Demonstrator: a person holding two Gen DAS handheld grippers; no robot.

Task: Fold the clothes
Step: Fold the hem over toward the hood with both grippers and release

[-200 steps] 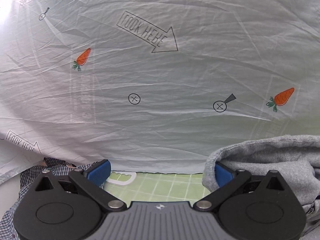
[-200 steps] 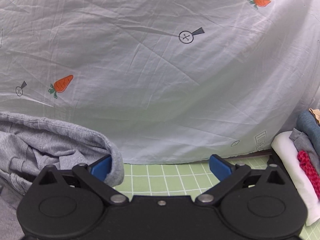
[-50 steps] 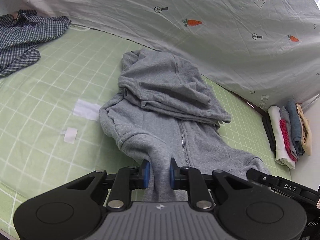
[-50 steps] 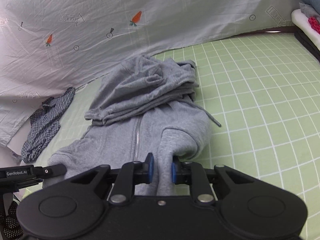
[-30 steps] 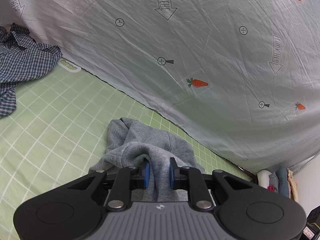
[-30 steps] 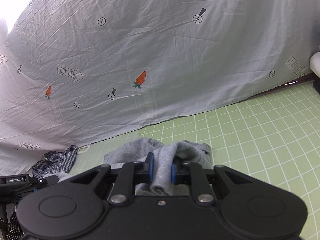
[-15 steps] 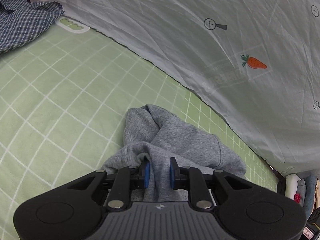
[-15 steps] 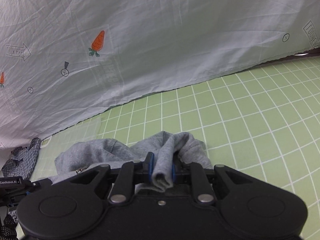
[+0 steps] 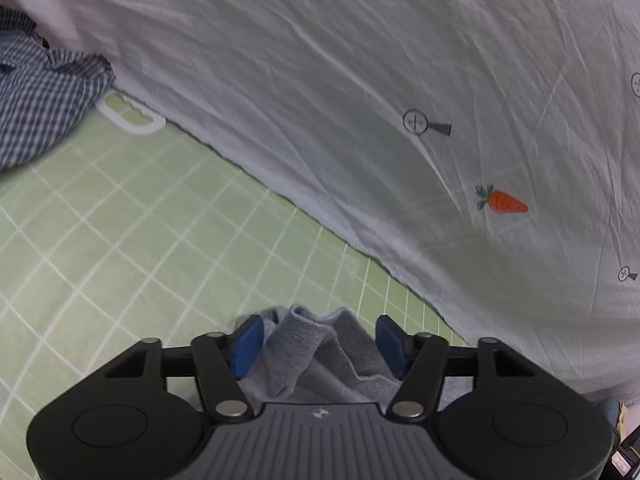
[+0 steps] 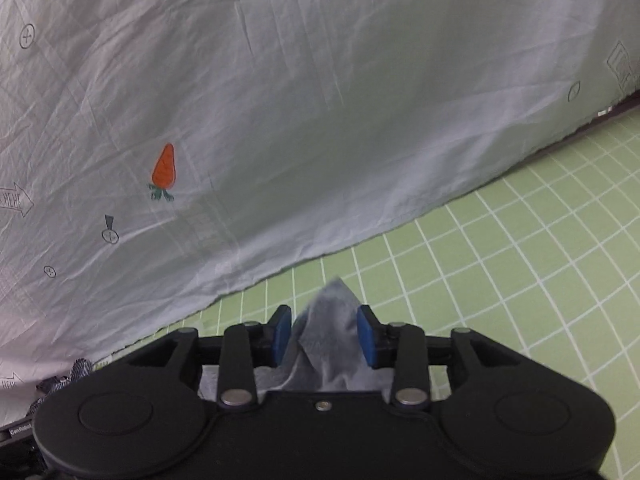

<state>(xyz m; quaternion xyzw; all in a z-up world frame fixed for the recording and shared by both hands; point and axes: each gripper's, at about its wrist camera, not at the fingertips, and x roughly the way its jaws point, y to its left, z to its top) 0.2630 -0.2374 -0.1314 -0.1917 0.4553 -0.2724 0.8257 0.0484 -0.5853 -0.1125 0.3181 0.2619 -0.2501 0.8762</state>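
We see the grey hoodie (image 9: 316, 356) bunched between the spreading blue pads of the left gripper (image 9: 320, 340), its jaws opening, pads clear of the cloth. The right gripper (image 10: 322, 334) is opening too, a peak of hoodie (image 10: 332, 320) standing loose between its pads. Most of the hoodie is hidden under both grippers. Ahead lies bare green checked mat (image 9: 120, 240), then the hanging sheet (image 9: 360, 100) closes it off. Far left, a checked shirt (image 9: 36, 92) is cut off by the frame edge.
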